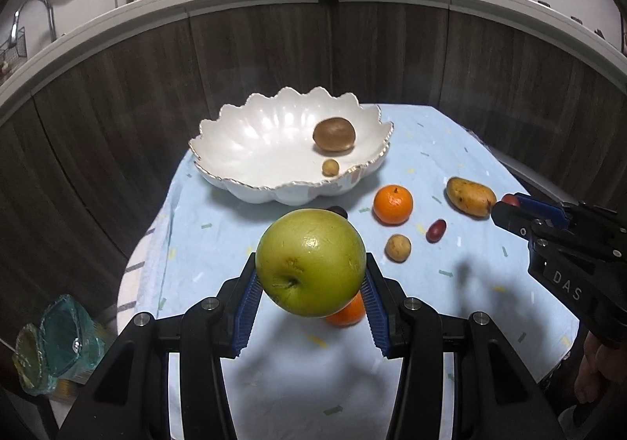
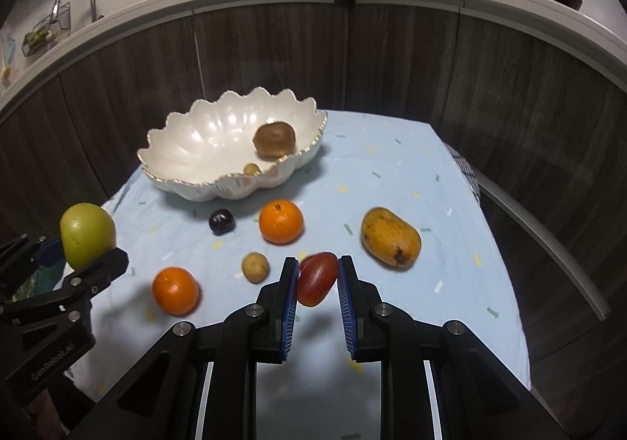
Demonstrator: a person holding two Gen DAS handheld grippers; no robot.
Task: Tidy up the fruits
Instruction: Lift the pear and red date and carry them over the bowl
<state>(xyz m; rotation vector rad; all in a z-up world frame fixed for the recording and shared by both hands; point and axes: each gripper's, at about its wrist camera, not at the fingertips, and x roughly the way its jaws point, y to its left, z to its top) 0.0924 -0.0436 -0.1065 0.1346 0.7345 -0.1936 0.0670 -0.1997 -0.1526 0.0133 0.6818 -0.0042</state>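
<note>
Left tongs [image 1: 311,275] clamp a green apple [image 1: 310,261]; right tongs [image 2: 316,277] pinch, seemingly, a red grape [image 2: 317,277].

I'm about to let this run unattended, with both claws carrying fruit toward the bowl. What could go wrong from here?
1. The green apple is round and wide in the left claw; it might slip out.
2. The right claw pinches a small red fruit and could bruise it.
3. A dropped apple could hit the kiwi or chip the scalloped bowl.
</note>
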